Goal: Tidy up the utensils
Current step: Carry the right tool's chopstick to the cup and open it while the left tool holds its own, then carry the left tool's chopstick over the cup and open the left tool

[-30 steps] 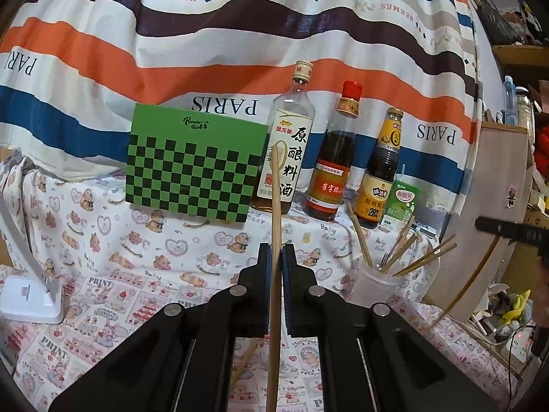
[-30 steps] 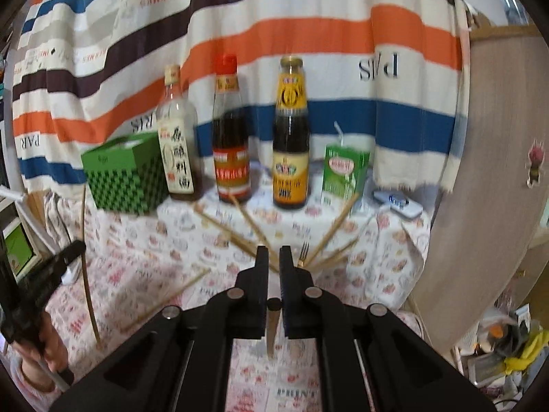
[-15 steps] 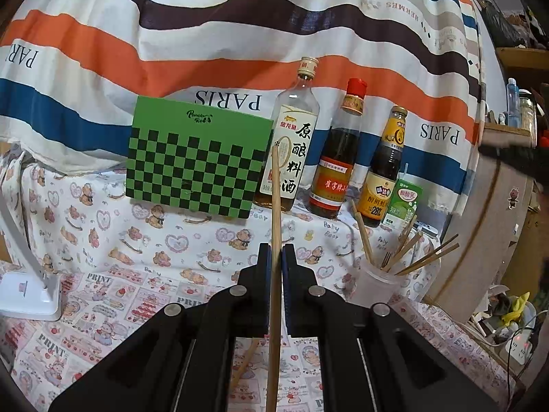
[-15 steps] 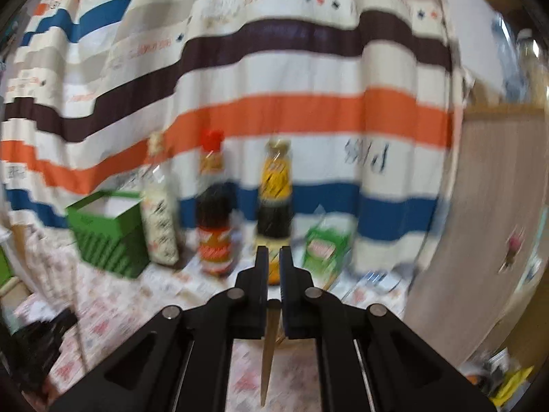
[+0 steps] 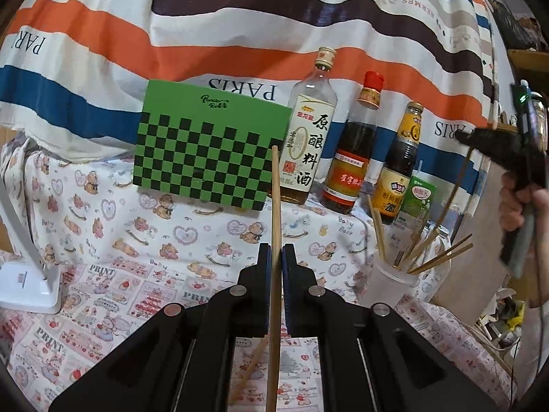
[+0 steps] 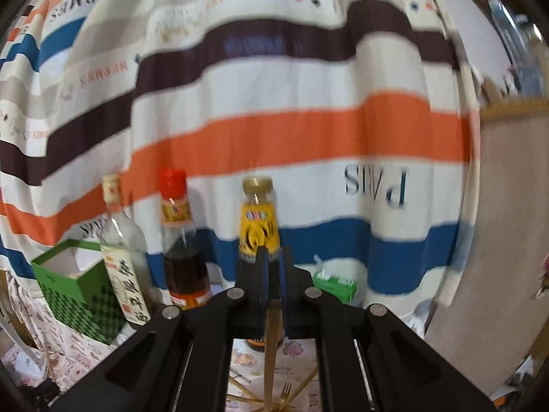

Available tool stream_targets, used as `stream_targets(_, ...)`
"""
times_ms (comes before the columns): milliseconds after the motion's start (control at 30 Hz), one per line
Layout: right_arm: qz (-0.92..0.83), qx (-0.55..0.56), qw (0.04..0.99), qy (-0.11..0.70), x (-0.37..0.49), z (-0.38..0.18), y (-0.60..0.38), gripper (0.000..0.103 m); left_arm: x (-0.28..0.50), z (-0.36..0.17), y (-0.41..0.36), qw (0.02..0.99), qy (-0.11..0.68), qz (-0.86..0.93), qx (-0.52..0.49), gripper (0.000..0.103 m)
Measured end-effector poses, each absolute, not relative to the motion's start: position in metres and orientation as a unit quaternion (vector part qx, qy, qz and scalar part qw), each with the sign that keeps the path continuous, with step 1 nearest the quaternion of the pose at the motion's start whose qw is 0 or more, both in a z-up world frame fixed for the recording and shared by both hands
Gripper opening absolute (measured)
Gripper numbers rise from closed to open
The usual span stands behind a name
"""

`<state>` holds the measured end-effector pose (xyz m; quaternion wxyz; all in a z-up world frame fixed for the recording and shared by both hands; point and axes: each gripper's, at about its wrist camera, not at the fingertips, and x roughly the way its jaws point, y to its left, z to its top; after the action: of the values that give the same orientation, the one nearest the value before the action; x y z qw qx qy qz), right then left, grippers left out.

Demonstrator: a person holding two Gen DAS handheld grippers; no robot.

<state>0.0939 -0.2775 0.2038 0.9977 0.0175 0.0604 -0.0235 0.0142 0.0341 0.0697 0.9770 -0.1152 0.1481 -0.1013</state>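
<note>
Left gripper (image 5: pixel 274 257) sits at bottom centre of its view, jaws pinched narrow on a chopstick (image 5: pixel 274 226). The stick runs near upright between the pads, its top reaching up in front of the green checkered box (image 5: pixel 206 158) and its lower end dropping out of the bottom of the frame. Another chopstick (image 5: pixel 248 372) lies loose on the printed cloth (image 5: pixel 103 240), seen at a slant between the gripper's arms.

Right of centre stands the cup (image 5: pixel 387 285), translucent, with several chopsticks fanned out of it and a small fork among them. Behind it, three bottles in a row: the clear one (image 5: pixel 308 144), the red-capped one (image 5: pixel 357 147), the yellow-labelled one (image 5: pixel 399 168), then a green carton (image 5: pixel 417 199). A white lamp base (image 5: pixel 27 285) sits at the left edge.

Far right of the left view, the right gripper (image 5: pixel 463 137) is up high, held in a hand (image 5: pixel 514 202), a thin stick hanging from it down toward the cup.

Over to the right wrist view, blurred: the right gripper (image 6: pixel 272 261) is closed tight on its chopstick (image 6: pixel 271 350), which points straight down at the cup (image 6: pixel 302 401) at the bottom edge. Striped curtain (image 6: pixel 274 103) fills the rest.
</note>
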Motion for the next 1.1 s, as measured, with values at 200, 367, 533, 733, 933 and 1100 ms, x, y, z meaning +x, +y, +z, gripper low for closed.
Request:
stream_targets(200,0.016,0.015,0.992,0.121,0.114,0.179,-0.285,0.006,0.009,0.075,0.026,0.975,0.138,-0.131,-0.114,0.005)
stream_targets(367,0.051,-0.041,0.994,0.085,0.076,0.170,-0.277,0.059,0.021,0.098,-0.002,0.974,0.133,-0.158,-0.091,0.005)
stream_targets(533,0.074,0.013,0.995,0.066,0.019,0.152,-0.294,0.060,0.023,0.152,-0.036,0.965,0.100,-0.217,-0.103,0.005)
stream_targets(733,0.078,0.081,0.990,0.088,0.000,0.101,-0.322,0.062,0.054,0.200,-0.087,0.960,0.073,-0.242,-0.117,0.005)
stream_targets(933,0.052,0.141,0.980,0.133,0.022,0.067,-0.357,0.062,0.108,0.208,-0.122,0.960,0.065,-0.227,-0.149,0.005)
stream_targets(1100,0.057,0.196,0.969,0.140,0.026,0.064,-0.383,0.062,0.143,0.202,-0.137,0.959,0.049,-0.226,-0.164,0.005)
